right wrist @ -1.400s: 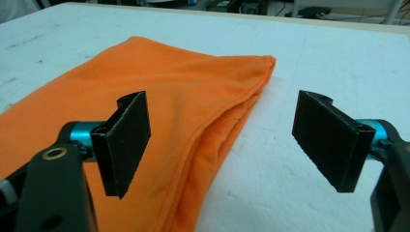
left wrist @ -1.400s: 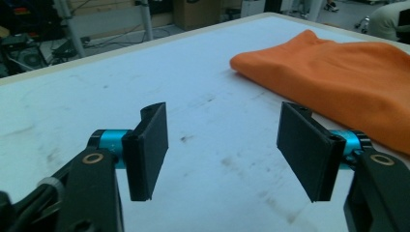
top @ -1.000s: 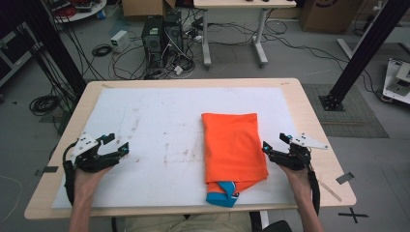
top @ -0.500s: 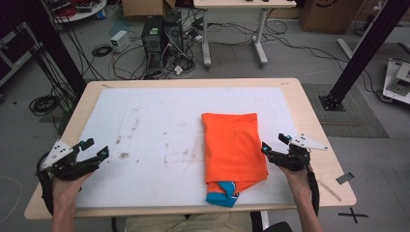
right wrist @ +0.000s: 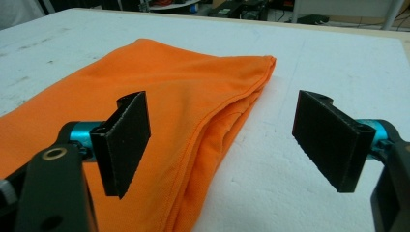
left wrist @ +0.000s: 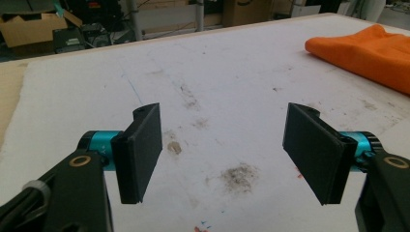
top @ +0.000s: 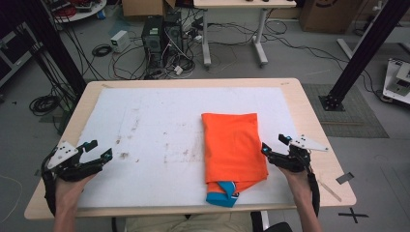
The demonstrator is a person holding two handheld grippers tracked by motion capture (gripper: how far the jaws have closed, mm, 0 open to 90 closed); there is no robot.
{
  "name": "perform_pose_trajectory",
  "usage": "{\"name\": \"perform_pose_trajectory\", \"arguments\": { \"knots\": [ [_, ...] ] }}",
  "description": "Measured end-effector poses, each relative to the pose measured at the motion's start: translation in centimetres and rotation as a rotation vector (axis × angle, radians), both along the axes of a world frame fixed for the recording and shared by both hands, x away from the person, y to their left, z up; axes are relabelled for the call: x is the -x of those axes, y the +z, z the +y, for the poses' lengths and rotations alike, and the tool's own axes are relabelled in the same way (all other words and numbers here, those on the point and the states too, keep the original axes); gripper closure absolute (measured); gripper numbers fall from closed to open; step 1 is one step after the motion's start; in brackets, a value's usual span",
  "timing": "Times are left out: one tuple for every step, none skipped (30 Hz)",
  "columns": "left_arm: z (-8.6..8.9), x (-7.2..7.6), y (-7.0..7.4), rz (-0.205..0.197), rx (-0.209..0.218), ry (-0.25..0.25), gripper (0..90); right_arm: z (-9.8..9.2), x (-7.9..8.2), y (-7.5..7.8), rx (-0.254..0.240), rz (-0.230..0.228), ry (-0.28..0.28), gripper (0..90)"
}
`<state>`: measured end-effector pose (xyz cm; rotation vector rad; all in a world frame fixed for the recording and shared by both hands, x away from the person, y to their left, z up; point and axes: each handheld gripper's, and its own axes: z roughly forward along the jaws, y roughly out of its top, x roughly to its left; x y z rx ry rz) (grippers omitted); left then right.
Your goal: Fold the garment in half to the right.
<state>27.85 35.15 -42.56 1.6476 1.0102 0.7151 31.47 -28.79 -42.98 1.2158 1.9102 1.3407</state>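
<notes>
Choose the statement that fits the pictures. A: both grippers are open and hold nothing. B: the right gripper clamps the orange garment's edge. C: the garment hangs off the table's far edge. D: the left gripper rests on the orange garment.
A: the right gripper stands open beside the folded orange garment, and the left gripper stands open over the bare white mat.

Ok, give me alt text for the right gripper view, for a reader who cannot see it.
The right gripper points its two black jaws, spread wide apart and holding nothing, over the folded edge of an orange garment. The garment lies folded in layers on a white table cover, its edge running between the jaws.
</notes>
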Motion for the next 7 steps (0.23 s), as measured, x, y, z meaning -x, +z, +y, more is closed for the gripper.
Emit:
{"name": "perform_pose_trajectory", "arguments": {
  "knots": [
    [-0.12, -0.03, 0.05, -0.003, 0.001, -0.005, 30.3, 0.04, 0.03, 0.0, 0.0, 0.0, 0.0, 21.8],
    [-0.12, -0.03, 0.05, -0.003, 0.001, -0.005, 30.3, 0.06, 0.06, 0.01, 0.003, -0.004, 0.0, 21.8],
    [-0.14, -0.06, 0.08, -0.002, -0.004, -0.012, 30.3, 0.08, 0.09, 0.01, 0.002, -0.001, -0.001, 21.8],
    [-0.22, -0.11, 0.09, -0.003, 0.001, -0.019, 30.3, 0.04, 0.08, 0.01, 0.002, -0.003, 0.001, 21.8],
    [-0.36, -0.26, 0.11, 0.002, -0.003, -0.03, 30.3, 0.01, 0.09, 0.02, 0.003, -0.002, -0.001, 21.8],
    [-0.36, -0.26, 0.11, 0.002, -0.003, -0.03, 30.3, -0.03, 0.07, 0.05, 0.004, -0.003, -0.001, 21.8],
    [-0.43, -0.37, 0.11, 0.003, -0.006, -0.034, 30.3, -0.03, 0.07, 0.05, 0.004, -0.003, -0.001, 21.8]
  ]
}}
